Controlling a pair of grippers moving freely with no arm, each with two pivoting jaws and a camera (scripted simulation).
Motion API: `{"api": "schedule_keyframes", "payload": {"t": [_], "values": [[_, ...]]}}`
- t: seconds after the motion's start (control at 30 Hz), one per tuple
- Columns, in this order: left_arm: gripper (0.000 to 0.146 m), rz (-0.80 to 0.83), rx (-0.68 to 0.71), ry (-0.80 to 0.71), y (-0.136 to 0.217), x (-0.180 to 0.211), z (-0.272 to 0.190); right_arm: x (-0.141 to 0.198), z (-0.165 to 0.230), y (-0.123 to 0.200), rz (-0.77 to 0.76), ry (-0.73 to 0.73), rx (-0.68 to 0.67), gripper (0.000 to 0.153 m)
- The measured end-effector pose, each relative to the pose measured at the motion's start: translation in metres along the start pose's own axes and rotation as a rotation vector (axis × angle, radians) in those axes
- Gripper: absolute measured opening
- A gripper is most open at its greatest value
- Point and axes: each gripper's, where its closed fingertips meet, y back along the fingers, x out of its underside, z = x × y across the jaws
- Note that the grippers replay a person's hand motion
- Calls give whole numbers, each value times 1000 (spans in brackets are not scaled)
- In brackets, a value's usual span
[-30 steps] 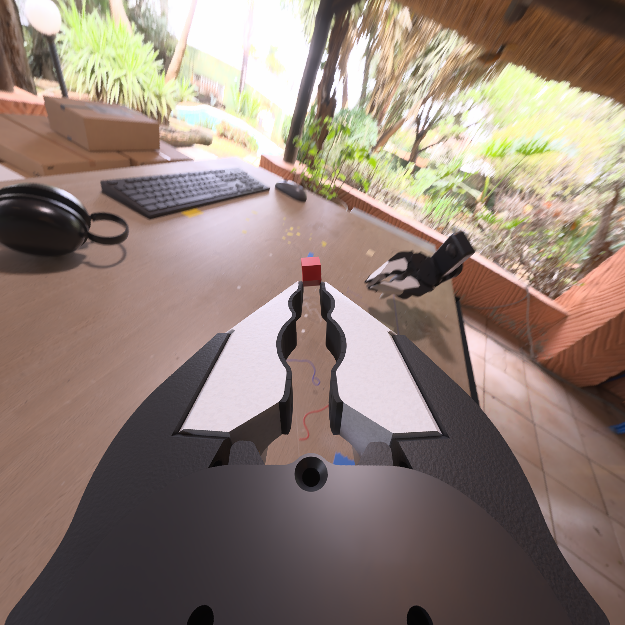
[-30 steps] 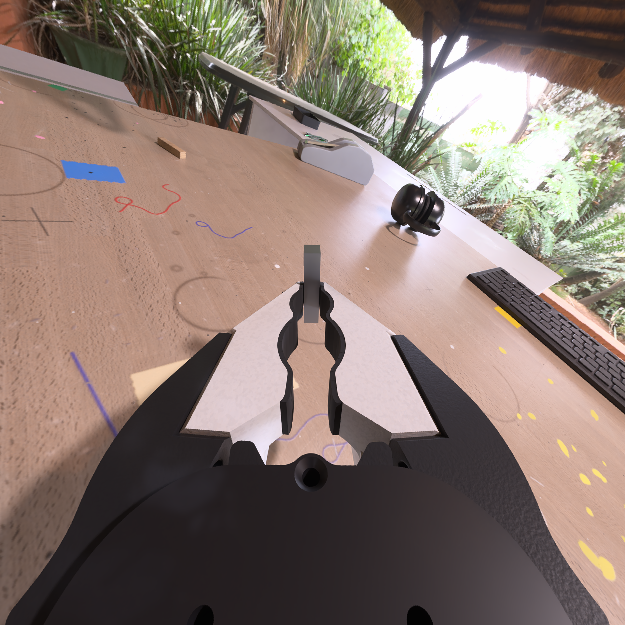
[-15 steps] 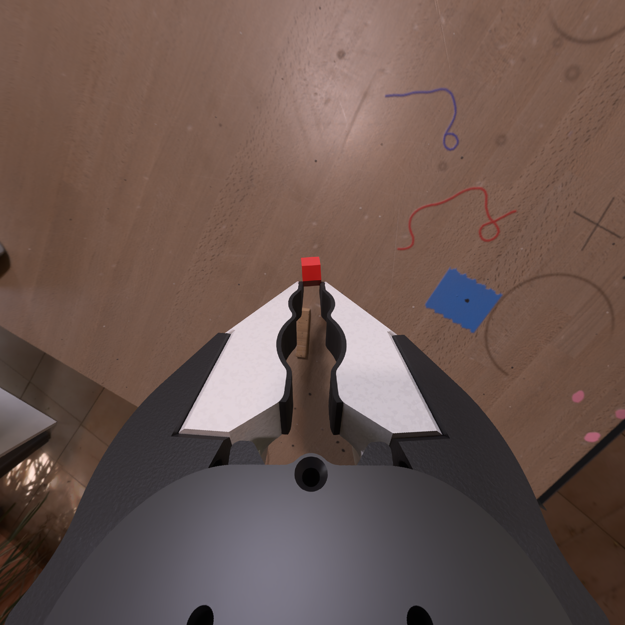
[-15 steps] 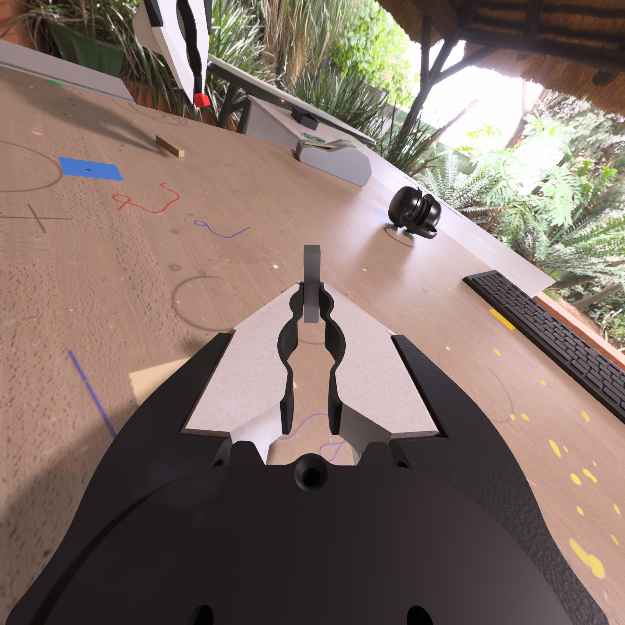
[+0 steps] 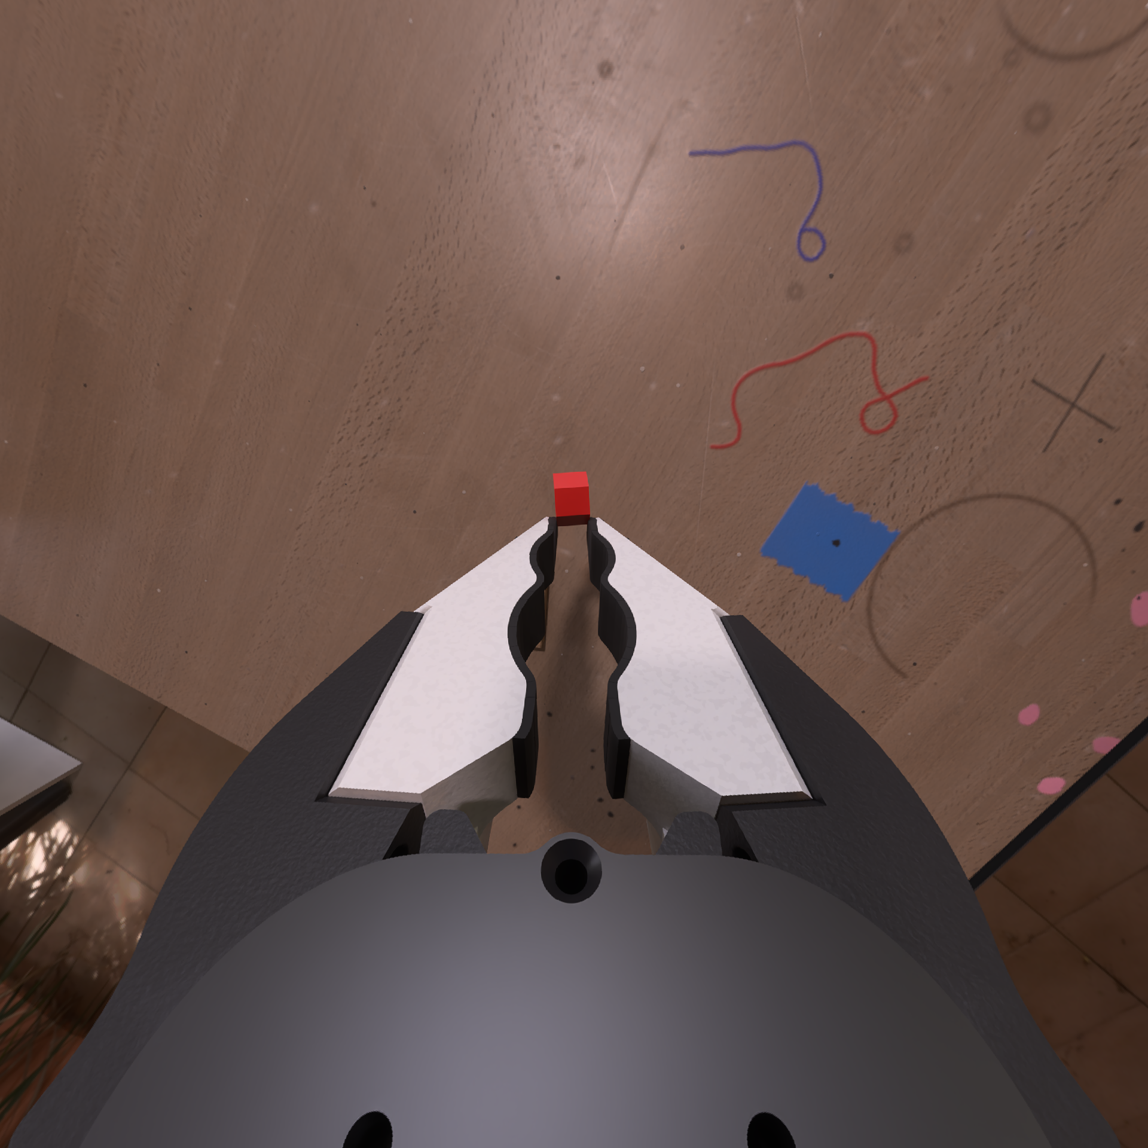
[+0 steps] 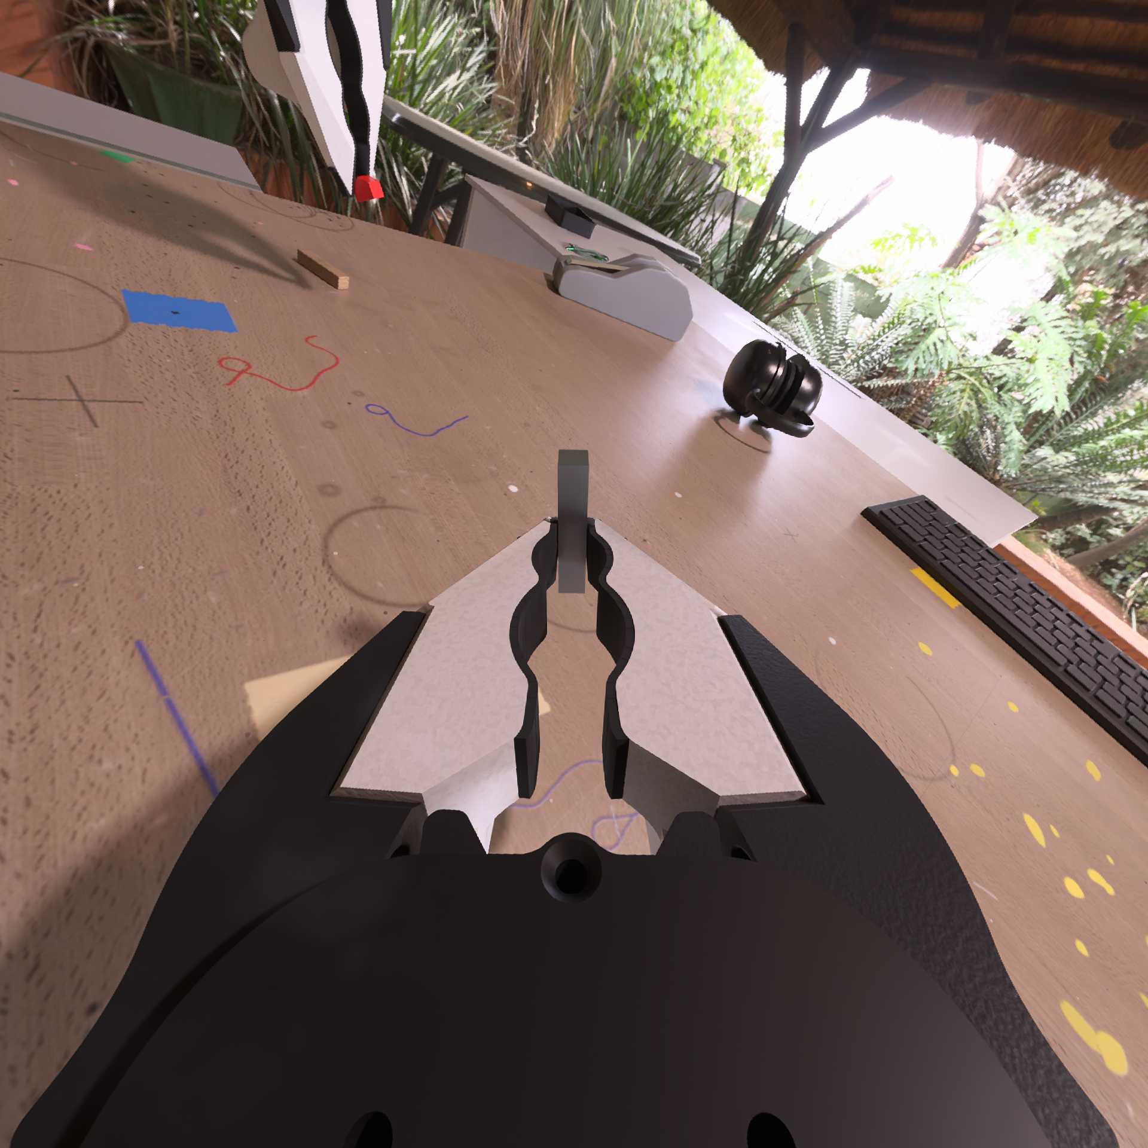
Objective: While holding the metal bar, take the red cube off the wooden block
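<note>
The left gripper (image 5: 571, 525) points down at the table (image 5: 310, 248) with its two fingertips clamped on the red cube (image 5: 570, 503), which juts out past the tips. Seen from the right wrist view, that gripper (image 6: 363, 180) hangs above the tabletop with the cube (image 6: 368, 187) lifted clear of the wooden block (image 6: 322, 269); the block lies flat on the table below and just beside it. A sliver of the block (image 5: 545, 621) shows between the left gripper's fingers. To this gripper's right are a blue square patch (image 5: 829, 542), a red scribble (image 5: 814, 388) and a blue scribble (image 5: 801, 192).

The right gripper (image 6: 571, 528) grips the grey metal bar (image 6: 572, 515) between its fingertips, the bar standing upright and rising beyond them. Ahead to its right rest black headphones (image 6: 772, 388), a grey device (image 6: 624, 297) and, farther right, a black keyboard (image 6: 1019, 612).
</note>
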Motion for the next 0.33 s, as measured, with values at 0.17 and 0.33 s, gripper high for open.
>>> {"api": "schedule_keyframes", "payload": {"t": [0.17, 0.33], "values": [[9, 2, 27, 1, -4, -1, -4, 1, 0, 0, 5, -3, -1, 8], [9, 32, 29, -6, -7, 1, -4, 2, 0, -1, 9, -9, -7, 8]]}}
